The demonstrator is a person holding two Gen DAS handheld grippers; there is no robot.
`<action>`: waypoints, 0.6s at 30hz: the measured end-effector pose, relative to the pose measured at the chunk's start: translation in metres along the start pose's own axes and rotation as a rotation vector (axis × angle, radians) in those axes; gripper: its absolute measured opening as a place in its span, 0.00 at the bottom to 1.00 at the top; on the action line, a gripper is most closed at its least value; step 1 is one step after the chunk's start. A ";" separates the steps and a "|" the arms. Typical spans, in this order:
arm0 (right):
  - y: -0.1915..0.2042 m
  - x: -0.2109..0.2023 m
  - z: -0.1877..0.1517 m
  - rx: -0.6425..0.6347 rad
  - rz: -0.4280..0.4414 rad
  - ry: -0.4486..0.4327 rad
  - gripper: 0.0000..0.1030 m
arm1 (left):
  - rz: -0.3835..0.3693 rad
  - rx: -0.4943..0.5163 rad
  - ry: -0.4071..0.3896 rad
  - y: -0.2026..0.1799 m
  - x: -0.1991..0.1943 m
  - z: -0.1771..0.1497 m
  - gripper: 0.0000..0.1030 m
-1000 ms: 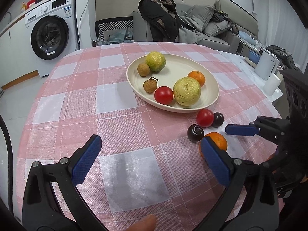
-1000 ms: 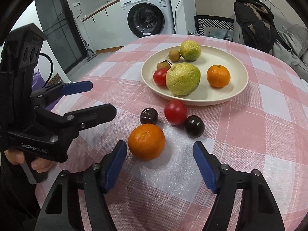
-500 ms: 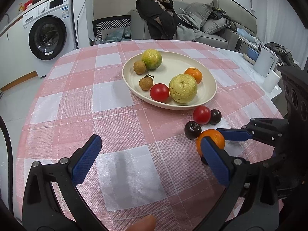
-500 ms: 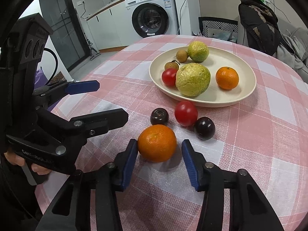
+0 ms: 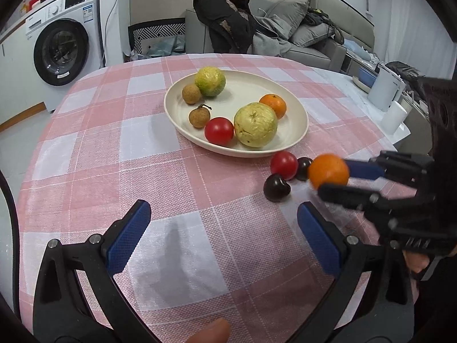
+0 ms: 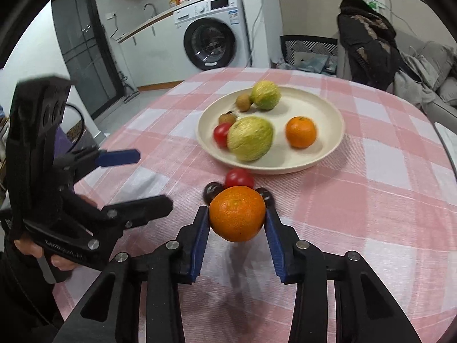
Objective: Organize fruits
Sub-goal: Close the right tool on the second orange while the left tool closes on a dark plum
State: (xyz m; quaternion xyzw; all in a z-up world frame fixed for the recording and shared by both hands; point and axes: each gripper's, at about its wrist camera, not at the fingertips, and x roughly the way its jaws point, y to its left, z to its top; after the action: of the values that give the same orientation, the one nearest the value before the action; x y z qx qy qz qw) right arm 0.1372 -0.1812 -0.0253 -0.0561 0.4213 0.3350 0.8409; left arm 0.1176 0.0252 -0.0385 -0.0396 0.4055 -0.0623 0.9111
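My right gripper (image 6: 237,223) is shut on an orange tangerine (image 6: 237,217) and holds it just above the cloth; it also shows in the left wrist view (image 5: 328,171). Behind it on the cloth lie a red tomato (image 5: 284,165) and two dark plums (image 5: 276,187). The cream plate (image 5: 297,134) holds two green guavas, a tangerine (image 5: 273,105), a tomato and two brown longans. My left gripper (image 5: 222,237) is open and empty over the cloth, left of the right gripper.
The round table has a pink and white checked cloth (image 5: 114,148). A washing machine (image 5: 65,45), a sofa with clothes (image 5: 285,34) and white boxes (image 5: 385,88) stand beyond the table's edge.
My right gripper closed on the tangerine and lifted it off the cloth. The left gripper stayed open and barely moved.
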 end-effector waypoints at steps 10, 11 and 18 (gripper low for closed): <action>-0.025 -0.015 0.005 0.062 -0.039 -0.035 0.39 | 0.035 0.061 0.035 -0.023 0.019 0.002 0.96; -0.026 -0.015 0.005 0.063 -0.036 -0.032 0.39 | 0.030 0.067 0.036 -0.025 0.020 0.002 0.92; -0.027 -0.012 0.003 0.068 -0.035 -0.025 0.39 | -0.009 0.127 0.055 -0.040 0.034 0.005 0.66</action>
State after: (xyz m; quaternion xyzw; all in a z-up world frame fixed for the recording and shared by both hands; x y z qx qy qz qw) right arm 0.1508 -0.2073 -0.0194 -0.0305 0.4208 0.3065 0.8533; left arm 0.1404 -0.0191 -0.0554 0.0181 0.4254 -0.0932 0.9000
